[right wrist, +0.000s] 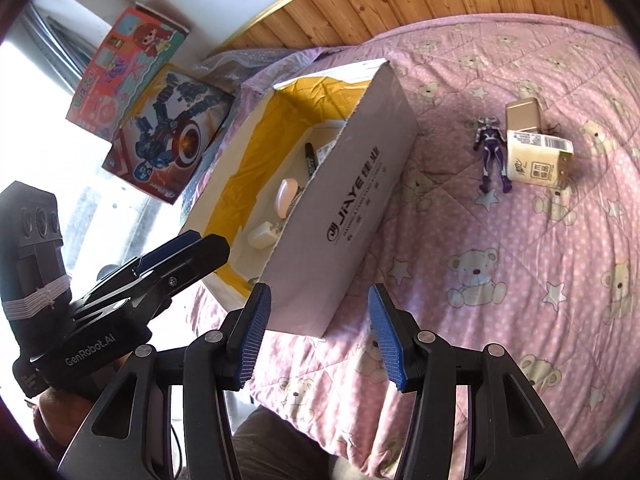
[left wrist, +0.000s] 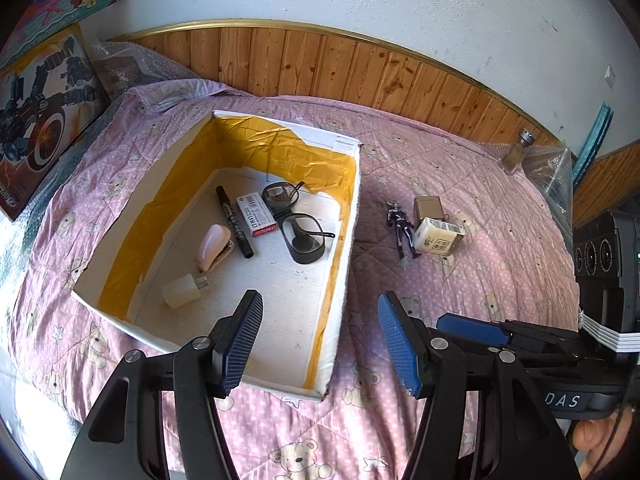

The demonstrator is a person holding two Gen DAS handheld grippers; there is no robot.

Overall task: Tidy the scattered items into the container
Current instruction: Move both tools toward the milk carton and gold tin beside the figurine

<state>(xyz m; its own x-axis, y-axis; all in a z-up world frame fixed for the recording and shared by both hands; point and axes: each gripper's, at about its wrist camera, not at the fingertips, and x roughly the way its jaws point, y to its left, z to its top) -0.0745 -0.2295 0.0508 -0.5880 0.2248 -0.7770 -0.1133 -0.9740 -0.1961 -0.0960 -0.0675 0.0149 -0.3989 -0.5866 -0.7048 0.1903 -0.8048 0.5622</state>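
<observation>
A white cardboard box (left wrist: 344, 240) with yellow tape inside lies on the pink quilt. It holds a black marker (left wrist: 234, 222), a red-and-white small box (left wrist: 256, 216), black glasses (left wrist: 298, 224), a pink stapler (left wrist: 214, 248) and a white charger plug (left wrist: 184, 290). To its right on the quilt lie a purple toy figure (left wrist: 402, 230), a gold case (left wrist: 428, 208) and a cream packet (left wrist: 438, 240). My left gripper (left wrist: 320, 344) hangs open over the box's near right corner. My right gripper (right wrist: 318, 334) is open and empty by the box's outer wall (right wrist: 344, 216), with the figure (right wrist: 492, 152) far ahead.
Two toy boxes (left wrist: 44, 116) lean at the left of the bed. A glass shaker (left wrist: 518, 150) stands on bubble wrap at the far right by the wooden headboard (left wrist: 320, 68). A hand (left wrist: 600, 436) holds the other gripper at the right edge.
</observation>
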